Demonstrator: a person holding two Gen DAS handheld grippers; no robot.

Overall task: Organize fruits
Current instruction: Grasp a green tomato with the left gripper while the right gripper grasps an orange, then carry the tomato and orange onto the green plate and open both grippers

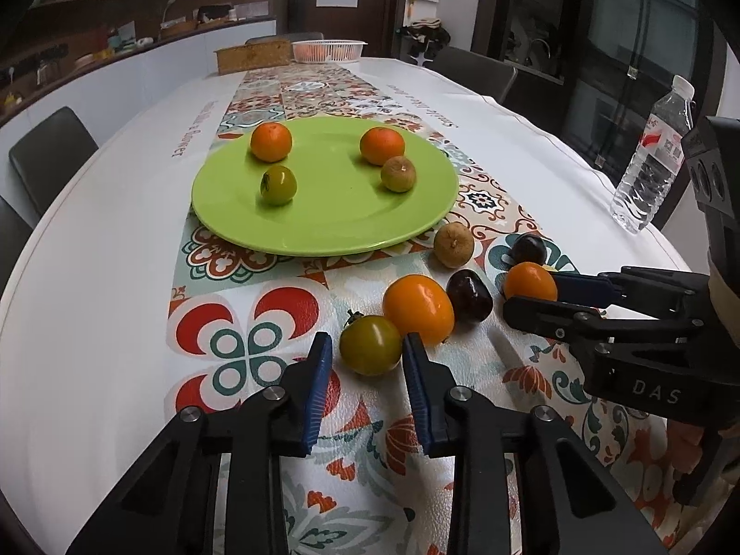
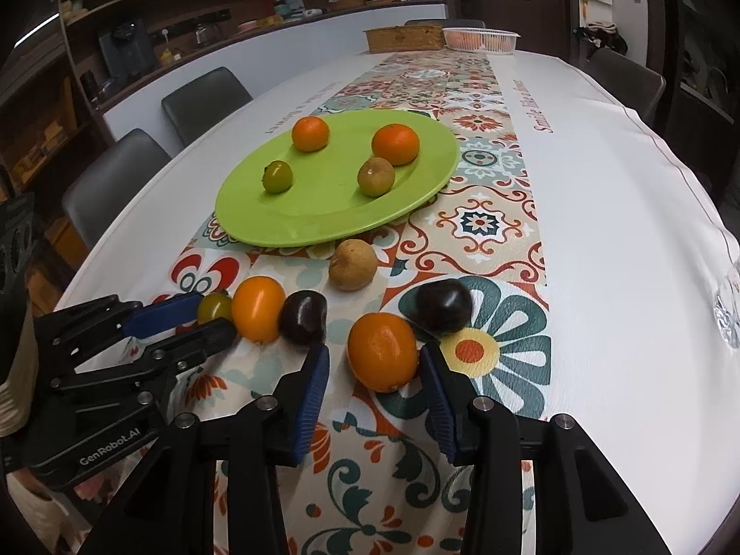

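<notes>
A green plate (image 1: 323, 226) (image 2: 314, 217) on the patterned runner holds two oranges, a green tomato and a brown fruit. Loose fruit lies in front of it: a brown fruit (image 1: 454, 245), two dark plums (image 1: 469, 296) (image 1: 529, 249) and an oval orange fruit (image 1: 418, 307). My left gripper (image 1: 367, 342) is shut on a green tomato (image 1: 370, 344) (image 2: 215, 307) that rests on the cloth. My right gripper (image 2: 374, 354) stands around a small orange (image 2: 383, 351) (image 1: 529, 282). Its right pad touches the orange, while a narrow gap shows at the left pad.
A water bottle (image 1: 652, 157) stands near the table's right edge. At the far end of the table are a white basket (image 1: 329, 50) and a woven box (image 1: 252, 56). Dark chairs (image 2: 203, 97) line the left side and the far right.
</notes>
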